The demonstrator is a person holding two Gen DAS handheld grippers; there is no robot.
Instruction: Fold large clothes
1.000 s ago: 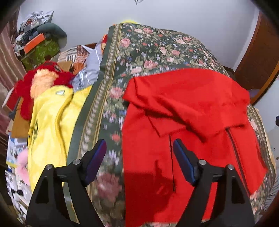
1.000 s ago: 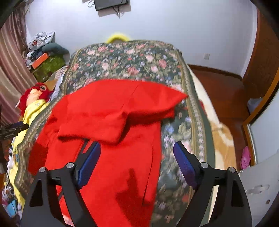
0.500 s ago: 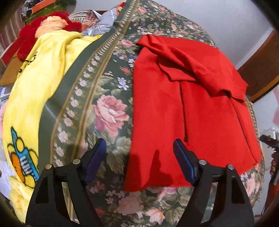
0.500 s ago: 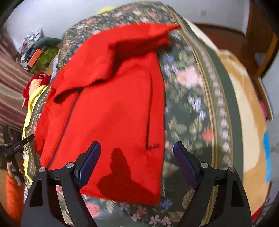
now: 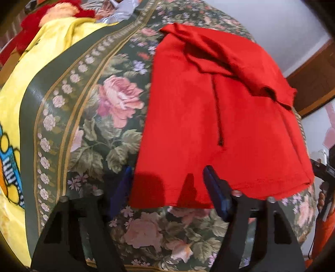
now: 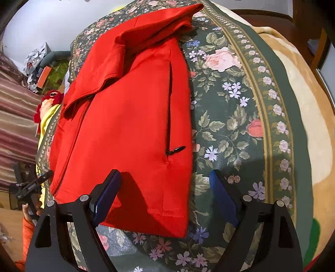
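So the red jacket (image 5: 219, 117) is lying flat on the floral bedspread (image 5: 104, 117), sleeves already folded in across the chest. Its long axis runs along the bed, hem at the near edge where I'm standing and the collar end pointing away toward the far wall. A zipped pocket with a dark pull (image 6: 175, 149) runs lengthwise too, close to the jacket's side edge.

My left gripper (image 5: 167, 188) is down at the hem's left corner. Its jaws have just been closing in, and that corner of the hem sits between the blue pads – but the pads aren't pressing on the cloth, so it's still open (nothing grabbed). My right gripper (image 6: 165, 194) is at the other hem corner with the jaws spread wide; the left pad hovers over the red fabric and the right one over bare bedspread, so again nothing is held.

No real containers in play here. The bedspread carries the jacket, with a yellow blanket (image 5: 27, 83) hanging past its left border and a tan blanket (image 6: 309, 108) showing beyond the right border. A red plush toy (image 5: 54, 12) sits up by the far left corner – beyond it there's a heap of clutter (image 6: 41, 69) against the wall, too small to sort out.
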